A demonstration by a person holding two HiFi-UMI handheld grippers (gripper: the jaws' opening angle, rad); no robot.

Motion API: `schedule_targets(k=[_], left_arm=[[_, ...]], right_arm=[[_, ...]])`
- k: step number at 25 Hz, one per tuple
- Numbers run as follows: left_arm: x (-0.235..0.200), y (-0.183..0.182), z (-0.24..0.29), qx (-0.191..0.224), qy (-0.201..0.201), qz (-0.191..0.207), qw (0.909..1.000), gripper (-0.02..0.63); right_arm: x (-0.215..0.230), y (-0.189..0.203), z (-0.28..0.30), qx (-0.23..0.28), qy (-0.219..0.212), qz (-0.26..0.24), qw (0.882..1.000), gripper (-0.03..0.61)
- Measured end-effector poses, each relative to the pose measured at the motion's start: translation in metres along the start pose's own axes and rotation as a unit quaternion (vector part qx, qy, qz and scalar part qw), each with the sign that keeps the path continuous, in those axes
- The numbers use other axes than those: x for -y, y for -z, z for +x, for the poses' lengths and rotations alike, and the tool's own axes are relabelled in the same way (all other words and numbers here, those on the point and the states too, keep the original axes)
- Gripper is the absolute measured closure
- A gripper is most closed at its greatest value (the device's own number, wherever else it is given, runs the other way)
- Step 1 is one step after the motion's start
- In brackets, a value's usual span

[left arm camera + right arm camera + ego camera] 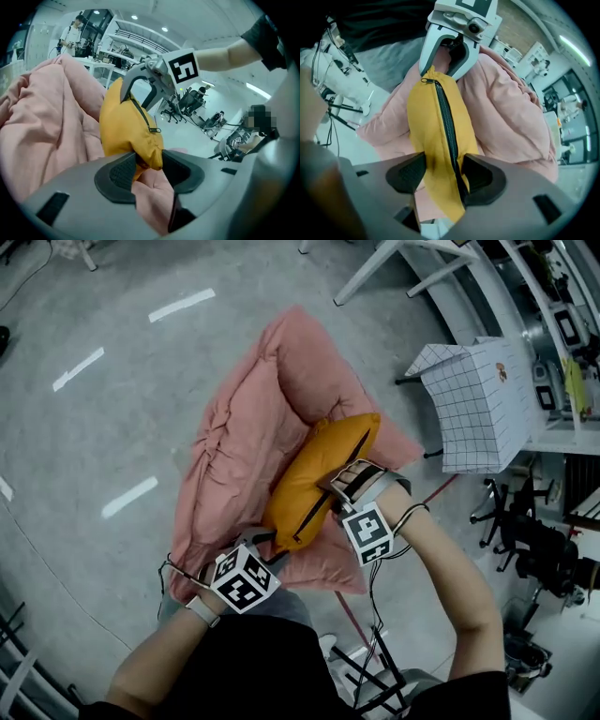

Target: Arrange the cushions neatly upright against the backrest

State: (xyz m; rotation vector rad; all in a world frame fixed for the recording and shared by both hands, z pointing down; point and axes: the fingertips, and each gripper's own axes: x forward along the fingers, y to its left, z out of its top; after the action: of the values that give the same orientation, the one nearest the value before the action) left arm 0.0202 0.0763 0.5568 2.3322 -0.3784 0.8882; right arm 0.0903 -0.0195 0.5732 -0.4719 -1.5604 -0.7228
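A yellow cushion (314, 474) with a black zip lies tilted on a pink padded floor sofa (253, 409), its long side running from near to far. My left gripper (267, 542) is shut on the cushion's near corner. The left gripper view shows that yellow corner (124, 126) pinched between the pads of this gripper (149, 171), with pink fabric (47, 117) beneath. My right gripper (349, 476) points down and is shut on the cushion's zip edge (436, 126), which runs between its jaws (443, 173). The left gripper (445, 56) shows at the cushion's other end.
The sofa sits on a grey floor with white tape marks (183, 304). A white grid-patterned box (473, 404) and white shelving (553, 352) stand to the right, with black office chairs (525, 531) nearer. A person (70, 33) stands far off.
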Motion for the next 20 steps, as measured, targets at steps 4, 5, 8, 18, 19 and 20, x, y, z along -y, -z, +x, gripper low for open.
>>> schedule_targets(k=[4, 5, 8, 18, 19, 20], left_arm=[[-0.001, 0.012, 0.006, -0.03, -0.006, -0.006, 0.9995, 0.448], [-0.004, 0.017, 0.008, -0.044, -0.012, -0.009, 0.9989, 0.449], [-0.017, 0.035, 0.015, -0.089, -0.037, -0.023, 0.9951, 0.453], [-0.044, 0.067, 0.016, -0.168, -0.09, -0.057, 0.98, 0.495], [-0.045, 0.068, 0.017, -0.168, -0.09, -0.058, 0.98, 0.496], [-0.046, 0.069, 0.017, -0.169, -0.089, -0.059, 0.9799, 0.497]], right_arm=[[0.019, -0.012, 0.015, -0.002, -0.024, -0.082, 0.996, 0.314], [0.022, -0.015, 0.021, -0.002, -0.032, -0.095, 0.995, 0.313], [0.029, -0.025, 0.039, 0.004, -0.051, -0.11, 0.993, 0.311], [0.038, -0.042, 0.064, 0.034, -0.057, -0.045, 0.997, 0.238], [0.04, -0.04, 0.06, 0.036, -0.049, -0.031, 0.998, 0.225], [0.042, -0.038, 0.054, 0.04, -0.04, -0.01, 0.998, 0.224]])
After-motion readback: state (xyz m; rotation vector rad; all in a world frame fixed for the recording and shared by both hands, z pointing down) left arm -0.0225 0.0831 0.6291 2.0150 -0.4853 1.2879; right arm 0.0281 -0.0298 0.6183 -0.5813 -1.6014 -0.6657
